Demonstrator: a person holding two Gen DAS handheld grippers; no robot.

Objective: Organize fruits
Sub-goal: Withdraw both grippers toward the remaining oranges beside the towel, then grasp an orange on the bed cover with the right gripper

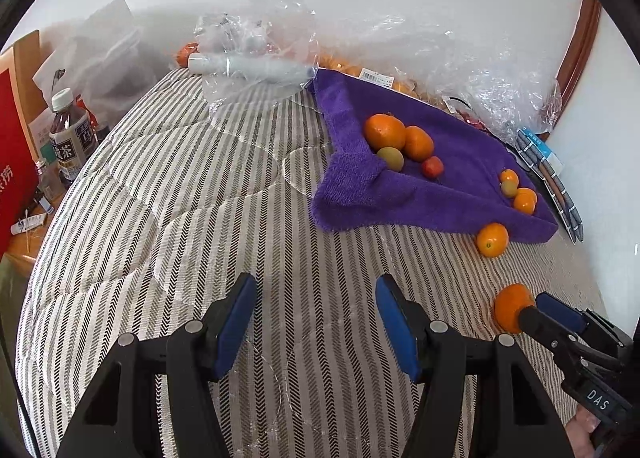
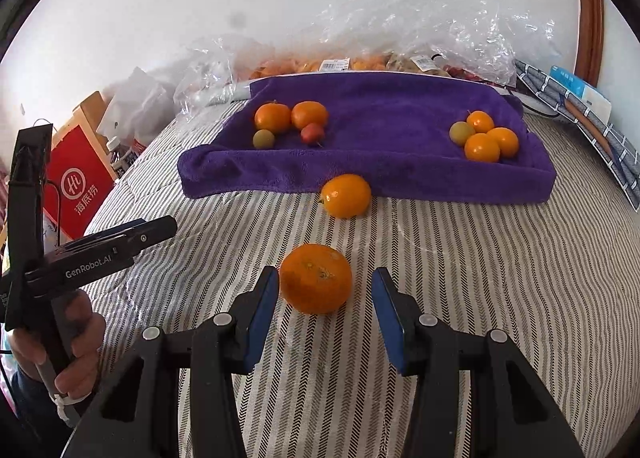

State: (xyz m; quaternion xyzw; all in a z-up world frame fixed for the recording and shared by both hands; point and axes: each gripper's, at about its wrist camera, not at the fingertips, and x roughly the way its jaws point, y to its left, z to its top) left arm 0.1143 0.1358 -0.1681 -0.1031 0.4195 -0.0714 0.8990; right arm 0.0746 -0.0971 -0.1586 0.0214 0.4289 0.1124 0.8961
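Observation:
A purple towel (image 2: 380, 162) (image 1: 460, 186) lies on the striped bed. On it sit two groups of fruit: oranges, a green fruit and a red one at the left (image 2: 290, 116) (image 1: 386, 132), small oranges and a green fruit at the right (image 2: 482, 146) (image 1: 524, 200). A small orange (image 2: 346, 196) (image 1: 492, 240) rests against the towel's front edge. A mandarin (image 2: 316, 278) (image 1: 510, 308) lies on the bed between the open fingers of my right gripper (image 2: 325, 290) (image 1: 536, 308), untouched or barely touched. My left gripper (image 1: 316, 298) is open and empty over bare bedding.
Clear plastic bags with more fruit (image 2: 360, 58) pile against the wall behind the towel. A bottle in plastic (image 1: 248, 68) lies at the back. A red box (image 2: 80, 182) and a tea bottle (image 1: 70, 134) stand left of the bed. A striped cloth (image 2: 580, 114) lies right.

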